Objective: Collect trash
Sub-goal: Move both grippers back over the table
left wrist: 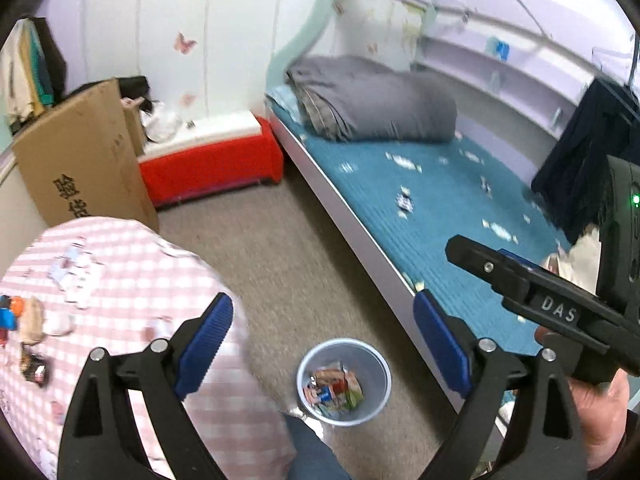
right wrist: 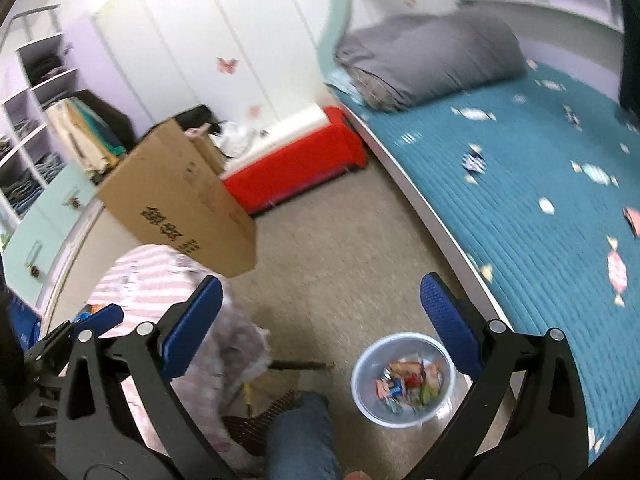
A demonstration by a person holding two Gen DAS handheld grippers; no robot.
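Both tongs, the left tongs (left wrist: 324, 344) and the right tongs (right wrist: 320, 322), are wide apart and hold nothing. Down on the floor (left wrist: 288, 256) sits a clear cup (left wrist: 343, 382) full of wrappers. To do well, go slowly to the bed (left wrist: 432, 208) and pinch one small wrapper (left wrist: 404, 202).

The left gripper (left wrist: 324, 340) is spread wide, nothing between its blue pads. The right gripper (right wrist: 322, 320), also gaping and empty, sits just right of it, angled downward
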